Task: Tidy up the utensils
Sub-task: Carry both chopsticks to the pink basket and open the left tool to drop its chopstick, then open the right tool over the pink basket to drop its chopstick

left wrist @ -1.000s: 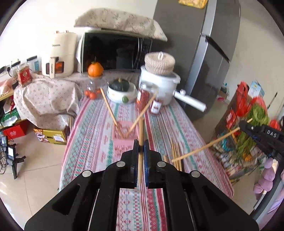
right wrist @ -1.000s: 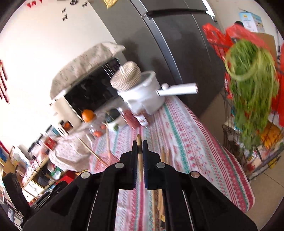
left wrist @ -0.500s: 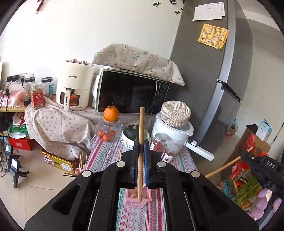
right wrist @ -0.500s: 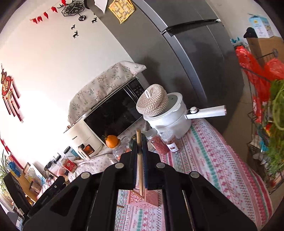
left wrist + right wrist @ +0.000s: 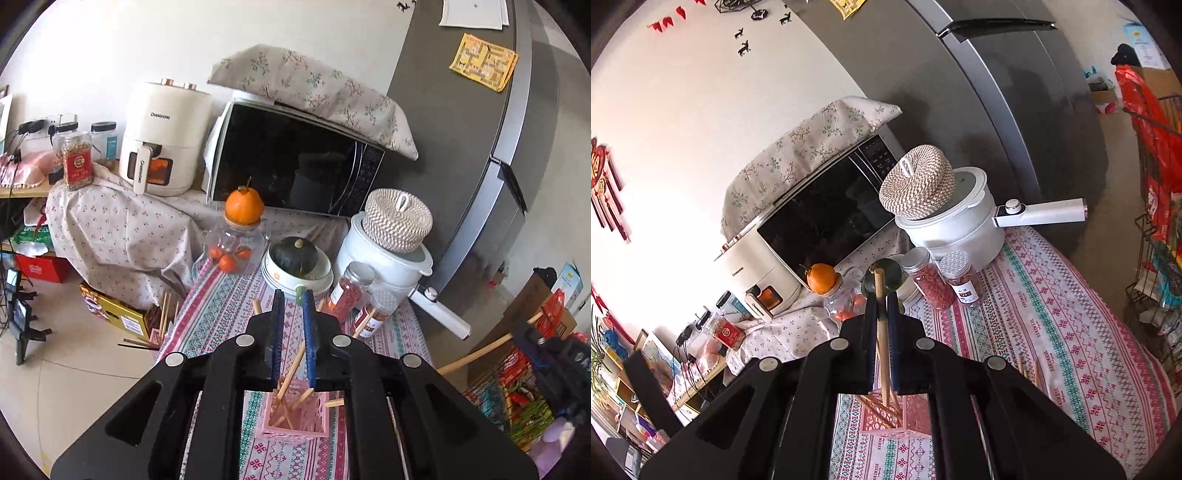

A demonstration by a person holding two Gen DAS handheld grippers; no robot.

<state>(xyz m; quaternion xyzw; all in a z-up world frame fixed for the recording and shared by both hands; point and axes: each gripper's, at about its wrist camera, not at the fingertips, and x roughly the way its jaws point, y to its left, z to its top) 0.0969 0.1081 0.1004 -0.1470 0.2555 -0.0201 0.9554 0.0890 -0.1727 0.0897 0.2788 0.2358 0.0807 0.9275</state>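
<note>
Chopsticks: several (image 5: pixel 291 373) are seen leaning in the pink holder (image 5: pixel 295 415) on the striped tablecloth (image 5: pixel 221 314); a few more (image 5: pixel 1028 367) are left lying flat on the cloth, to the right of the holder
Left gripper (image 5: pixel 293 325): its jaws have just been opening and a small gap is seen between them; nothing is pinched, and the chopsticks seen through the gap are already in the holder
Right gripper (image 5: pixel 882 325): pressed tight on one chopstick (image 5: pixel 881 328), which is held nearly straight up, with its low end just above the holder's open top
Step in hand: the right chopstick is probably meant to be put in the holder next
Doing it well: the stick should be kept upright and lowered inside the rim before it is let go, so it is not bounced out
Edges: the holder is small and already crowded with slanting sticks, so a free corner should be picked
Open room: bare cloth is seen to the right; the jars (image 5: pixel 940 284), the bowl with a squash (image 5: pixel 295 260) and the white pot (image 5: pixel 956 225) are set well behind the holder
</note>
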